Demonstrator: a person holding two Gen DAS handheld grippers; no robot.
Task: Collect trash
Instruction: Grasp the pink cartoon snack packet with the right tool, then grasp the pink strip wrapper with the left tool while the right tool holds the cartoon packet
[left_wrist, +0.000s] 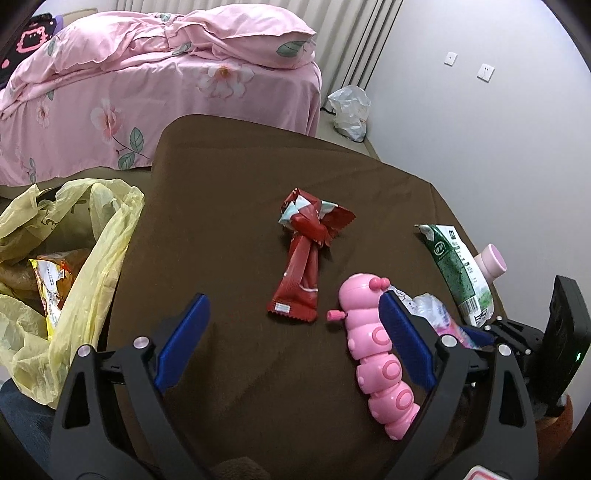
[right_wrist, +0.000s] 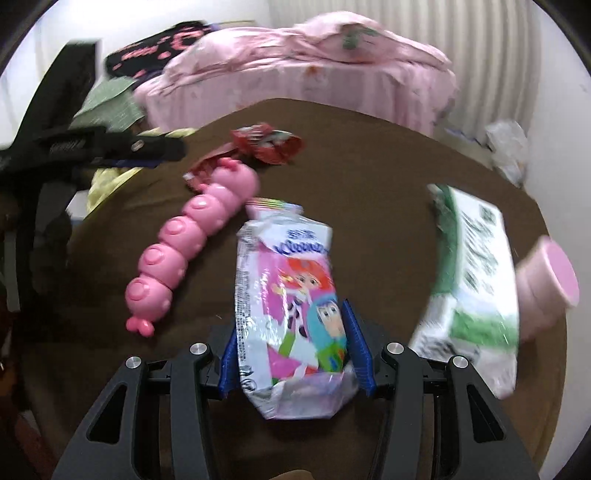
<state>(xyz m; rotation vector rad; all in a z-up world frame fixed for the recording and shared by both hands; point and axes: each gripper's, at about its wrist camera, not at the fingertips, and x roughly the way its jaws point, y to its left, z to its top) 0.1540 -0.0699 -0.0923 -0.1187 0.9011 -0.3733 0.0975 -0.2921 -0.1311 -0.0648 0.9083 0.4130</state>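
Note:
My left gripper (left_wrist: 295, 328) is open and empty above the brown table (left_wrist: 236, 192), just short of a crumpled red wrapper (left_wrist: 303, 258). A yellow trash bag (left_wrist: 74, 258) hangs open at the table's left edge with wrappers inside. My right gripper (right_wrist: 291, 350) is shut on a cartoon-printed tissue packet (right_wrist: 291, 291), which also shows in the left wrist view (left_wrist: 432, 310). A green and white carton (right_wrist: 476, 280) lies to its right, also visible in the left wrist view (left_wrist: 458, 269). The red wrapper (right_wrist: 266, 142) lies farther back.
A pink caterpillar toy (left_wrist: 376, 350) lies between the grippers, also in the right wrist view (right_wrist: 192, 240). A pink-capped bottle (right_wrist: 546, 280) lies at the table's right edge. A pink bed (left_wrist: 147, 85) stands behind. A white plastic bag (left_wrist: 349, 110) sits on the floor by the wall.

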